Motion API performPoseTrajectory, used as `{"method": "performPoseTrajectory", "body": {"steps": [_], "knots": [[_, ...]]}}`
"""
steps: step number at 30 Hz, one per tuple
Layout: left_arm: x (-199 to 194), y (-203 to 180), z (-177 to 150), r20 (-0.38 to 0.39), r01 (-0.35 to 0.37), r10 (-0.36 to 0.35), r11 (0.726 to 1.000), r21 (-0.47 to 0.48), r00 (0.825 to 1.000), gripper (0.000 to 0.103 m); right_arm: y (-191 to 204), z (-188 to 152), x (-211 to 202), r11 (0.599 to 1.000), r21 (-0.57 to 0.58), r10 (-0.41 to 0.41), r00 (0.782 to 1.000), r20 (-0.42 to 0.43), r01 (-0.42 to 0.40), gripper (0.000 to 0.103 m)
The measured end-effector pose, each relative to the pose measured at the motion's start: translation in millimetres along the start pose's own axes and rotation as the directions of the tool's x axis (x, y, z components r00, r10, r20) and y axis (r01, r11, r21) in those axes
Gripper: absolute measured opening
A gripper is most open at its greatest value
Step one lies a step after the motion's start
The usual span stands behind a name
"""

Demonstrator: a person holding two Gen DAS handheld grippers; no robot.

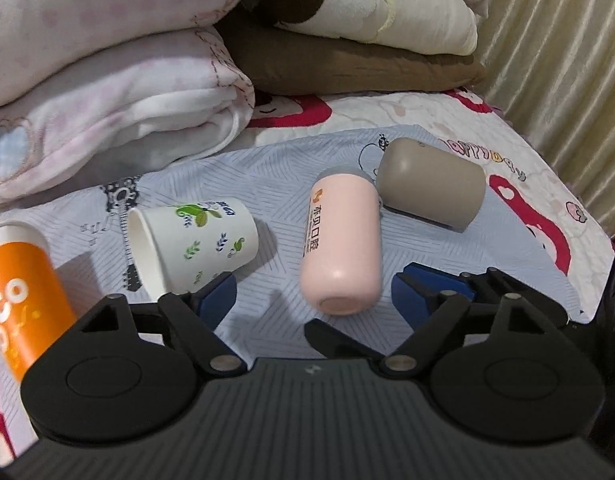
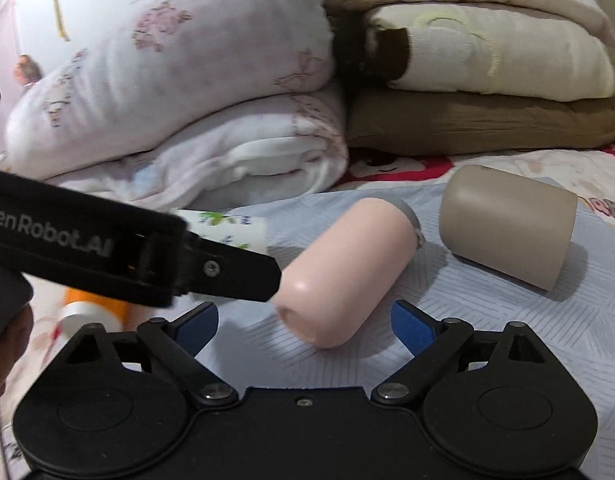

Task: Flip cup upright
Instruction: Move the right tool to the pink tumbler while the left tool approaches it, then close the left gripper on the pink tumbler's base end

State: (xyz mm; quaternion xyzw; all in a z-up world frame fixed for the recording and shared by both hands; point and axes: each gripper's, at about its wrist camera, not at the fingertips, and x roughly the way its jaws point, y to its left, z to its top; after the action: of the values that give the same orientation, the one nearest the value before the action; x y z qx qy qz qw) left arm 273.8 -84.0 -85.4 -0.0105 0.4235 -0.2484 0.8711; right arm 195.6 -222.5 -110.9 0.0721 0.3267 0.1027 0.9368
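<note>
Plainly both claws – left [image 1: 313,294] and right [image 2: 305,326] – gape empty around the lying pink cup [image 1: 341,248], which could roll off the soft bed [image 1: 275,184] if nudged.

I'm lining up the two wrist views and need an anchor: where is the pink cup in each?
Left wrist: pink cup lies on its side at centre, just ahead of the open fingers.
Right wrist: pink cup at centre, base toward the camera.
Shared landmark: the taupe cup lying right of it.
</note>
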Motion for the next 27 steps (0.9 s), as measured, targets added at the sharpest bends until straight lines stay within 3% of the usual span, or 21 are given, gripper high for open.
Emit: {"method": "performPoseTrajectory", "body": {"steps": [5, 11, 18, 20, 22, 27], "knots": [[14.3, 6.2, 1.9, -0.020, 0.066, -0.067, 0.997, -0.045, 0.998, 0.071, 2.6, -1.4, 11.1, 1.000, 0.016, -0.019, 1.000, 0.012, 0.019, 0.095], [26.9, 11.6, 2.5, -0.011, 0.134, -0.135, 0.985, -0.107, 0.991, 0.069, 7.6, 1.8, 23.8, 0.998, -0.023, -0.060, 0.998, -0.004, 0.060, 0.092], [38.9, 13.9, 3.3, -0.027, 0.129, -0.132, 0.987, -0.092, 0.991, 0.058, 4.9, 3.7, 35.4, 0.996, 0.003, -0.087, 0.996, -0.026, 0.087, 0.086], [39.8, 14.1, 3.6, -0.025, 0.142, -0.145, 0.986, -0.087, 0.989, 0.050, 5.5, 4.0, 38.8, 0.997, -0.012, -0.079, 0.997, 0.017, 0.079, 0.082], [40.0, 13.9, 3.6, -0.026, 0.140, -0.143, 0.986, -0.085, 0.989, 0.050, 5.8, 3.0, 41.8, 0.995, -0.018, -0.095, 0.995, 0.009, 0.095, 0.074], [38.9, 7.0, 1.6, -0.030, 0.134, -0.136, 0.990, -0.045, 0.990, 0.049, 1.0, 0.5, 38.6, 0.996, 0.006, -0.087, 0.996, 0.006, 0.087, 0.073]]}}
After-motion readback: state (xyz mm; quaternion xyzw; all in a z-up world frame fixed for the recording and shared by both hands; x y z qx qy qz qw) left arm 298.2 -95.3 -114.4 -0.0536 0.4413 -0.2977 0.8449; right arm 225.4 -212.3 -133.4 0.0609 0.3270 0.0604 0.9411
